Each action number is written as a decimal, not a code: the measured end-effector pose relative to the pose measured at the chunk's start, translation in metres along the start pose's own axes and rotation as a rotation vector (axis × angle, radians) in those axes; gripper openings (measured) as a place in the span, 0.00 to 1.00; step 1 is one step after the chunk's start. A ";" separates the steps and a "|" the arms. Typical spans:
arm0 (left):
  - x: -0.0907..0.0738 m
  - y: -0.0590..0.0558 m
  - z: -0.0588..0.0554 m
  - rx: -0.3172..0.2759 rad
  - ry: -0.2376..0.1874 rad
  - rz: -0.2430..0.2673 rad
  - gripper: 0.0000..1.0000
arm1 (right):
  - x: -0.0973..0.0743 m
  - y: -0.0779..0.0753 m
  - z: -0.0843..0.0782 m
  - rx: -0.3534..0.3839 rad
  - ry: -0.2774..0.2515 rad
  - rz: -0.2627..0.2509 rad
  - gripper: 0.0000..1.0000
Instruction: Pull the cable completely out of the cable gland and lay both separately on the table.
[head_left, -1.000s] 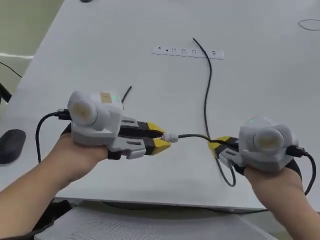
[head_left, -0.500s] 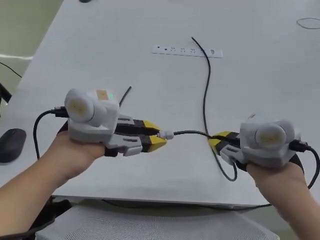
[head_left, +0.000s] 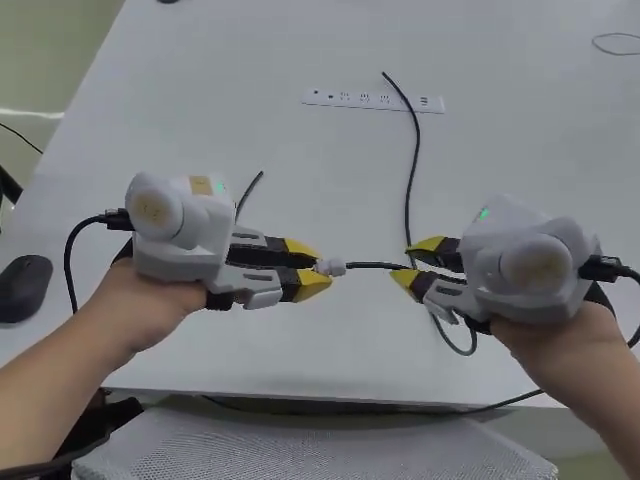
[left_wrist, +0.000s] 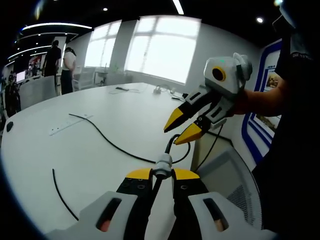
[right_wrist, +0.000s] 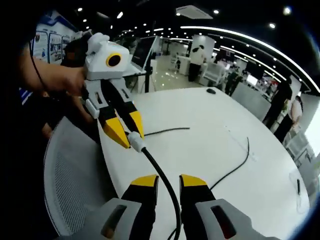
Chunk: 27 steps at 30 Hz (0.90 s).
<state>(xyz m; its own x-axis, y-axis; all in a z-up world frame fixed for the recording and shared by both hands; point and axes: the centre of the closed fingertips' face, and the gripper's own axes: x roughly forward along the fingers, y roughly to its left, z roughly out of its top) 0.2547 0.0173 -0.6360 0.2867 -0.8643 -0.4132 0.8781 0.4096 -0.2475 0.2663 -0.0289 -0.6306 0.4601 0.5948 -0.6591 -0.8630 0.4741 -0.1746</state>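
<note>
My left gripper (head_left: 314, 268) is shut on a small grey cable gland (head_left: 331, 268), held just above the white table (head_left: 250, 60). A black cable (head_left: 368, 266) leaves the gland to the right. It passes between the spread yellow jaws of my right gripper (head_left: 414, 264), which is open around it. From there the cable runs up across the table toward the far side. The left gripper view has the gland (left_wrist: 162, 164) pinched at its jaw tips, with the right gripper (left_wrist: 182, 128) close ahead. In the right gripper view the cable (right_wrist: 161, 173) runs forward to the gland (right_wrist: 136, 141).
A white power strip (head_left: 375, 101) lies at the far middle of the table. A short loose black wire (head_left: 252, 186) lies behind the left gripper. A dark mouse (head_left: 22, 288) sits at the left edge. A mesh chair seat (head_left: 300, 450) is below the near table edge.
The right gripper has opened, letting go of the cable, and has moved left toward the gland. The left gripper keeps hold of the gland, almost still.
</note>
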 end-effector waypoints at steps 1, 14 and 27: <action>0.000 0.000 0.000 -0.001 0.000 -0.002 0.15 | 0.002 0.003 0.004 -0.034 0.001 0.005 0.12; 0.001 0.001 0.000 0.019 0.011 0.000 0.15 | 0.022 0.021 0.010 -0.246 0.051 0.041 0.05; 0.004 0.003 0.002 0.030 0.015 -0.001 0.15 | 0.020 0.017 0.006 -0.175 0.014 0.007 0.01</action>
<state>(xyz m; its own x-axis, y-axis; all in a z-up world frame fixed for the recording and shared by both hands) 0.2593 0.0140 -0.6367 0.2804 -0.8603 -0.4257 0.8896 0.3995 -0.2215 0.2628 -0.0048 -0.6423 0.4525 0.5878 -0.6707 -0.8896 0.3496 -0.2938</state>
